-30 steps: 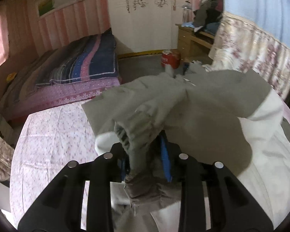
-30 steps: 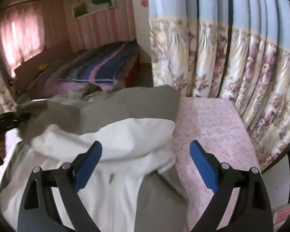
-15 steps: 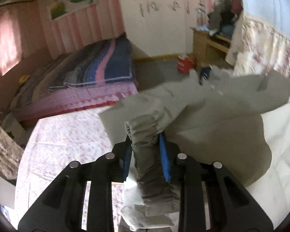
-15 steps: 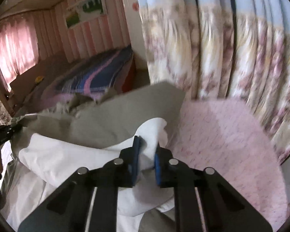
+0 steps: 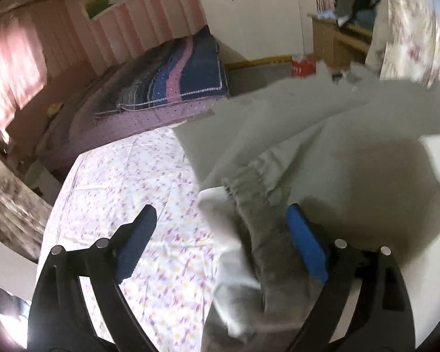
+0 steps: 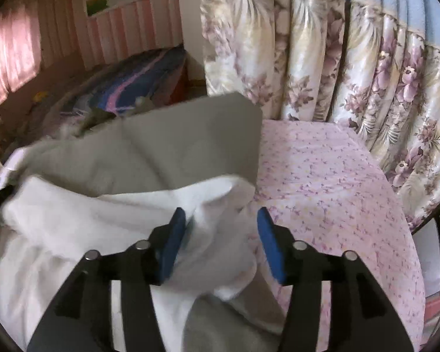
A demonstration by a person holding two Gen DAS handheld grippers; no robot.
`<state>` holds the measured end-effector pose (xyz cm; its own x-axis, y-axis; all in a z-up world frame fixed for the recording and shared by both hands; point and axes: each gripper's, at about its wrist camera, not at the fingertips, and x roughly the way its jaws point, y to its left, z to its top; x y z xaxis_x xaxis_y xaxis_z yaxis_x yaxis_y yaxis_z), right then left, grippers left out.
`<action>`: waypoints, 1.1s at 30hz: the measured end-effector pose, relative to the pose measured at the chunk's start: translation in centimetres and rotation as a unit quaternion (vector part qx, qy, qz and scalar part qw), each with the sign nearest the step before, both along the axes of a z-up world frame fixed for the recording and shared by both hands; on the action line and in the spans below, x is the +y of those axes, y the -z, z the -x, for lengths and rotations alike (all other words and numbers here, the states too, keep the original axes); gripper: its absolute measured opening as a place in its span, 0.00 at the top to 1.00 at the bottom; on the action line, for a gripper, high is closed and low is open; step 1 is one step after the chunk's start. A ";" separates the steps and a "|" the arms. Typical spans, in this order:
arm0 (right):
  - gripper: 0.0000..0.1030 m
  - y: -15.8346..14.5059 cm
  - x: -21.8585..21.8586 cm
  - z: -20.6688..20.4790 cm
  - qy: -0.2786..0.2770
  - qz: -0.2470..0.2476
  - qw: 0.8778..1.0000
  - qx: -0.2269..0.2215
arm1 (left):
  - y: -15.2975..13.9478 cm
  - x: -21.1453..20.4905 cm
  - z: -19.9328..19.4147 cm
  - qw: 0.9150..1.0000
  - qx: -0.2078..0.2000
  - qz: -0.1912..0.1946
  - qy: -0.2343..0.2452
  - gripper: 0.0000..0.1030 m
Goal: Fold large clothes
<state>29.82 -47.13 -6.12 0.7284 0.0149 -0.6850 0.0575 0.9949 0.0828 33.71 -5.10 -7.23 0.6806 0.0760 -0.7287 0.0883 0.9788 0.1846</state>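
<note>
A large grey garment with a white lining (image 5: 322,135) lies on the bed with the pink flowered sheet (image 5: 138,182). Its gathered grey cuff (image 5: 249,187) rests between the fingers of my left gripper (image 5: 220,228), which is open, the cuff lying against the right finger. In the right wrist view the garment (image 6: 190,146) is folded, grey above and white lining (image 6: 102,220) in front. My right gripper (image 6: 221,234) is open with a white fold lying loose between its fingers.
A second bed with a striped blue and pink quilt (image 5: 173,79) stands beyond. A flowered curtain (image 6: 337,73) hangs along the right. A wooden desk (image 5: 337,38) and a red container (image 5: 302,64) stand by the far white wall.
Both grippers have opened: the left has let go of the grey cuff, the right has let go of the white lining. The garment has dropped onto the bed.
</note>
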 end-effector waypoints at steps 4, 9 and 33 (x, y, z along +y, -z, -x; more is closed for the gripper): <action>0.33 -2.7 2.0 1.4 -0.016 0.005 0.999 -0.029 | -3.0 0.3 2.6 0.998 -0.036 0.046 -0.003 0.04; 0.31 -4.5 5.7 0.3 -0.042 0.000 0.998 -0.040 | -5.2 -3.7 3.3 0.995 -0.052 0.082 0.027 0.03; 0.30 3.4 9.8 -2.2 -0.078 0.077 0.994 0.027 | 3.7 -7.1 1.0 0.996 0.040 0.063 0.056 0.04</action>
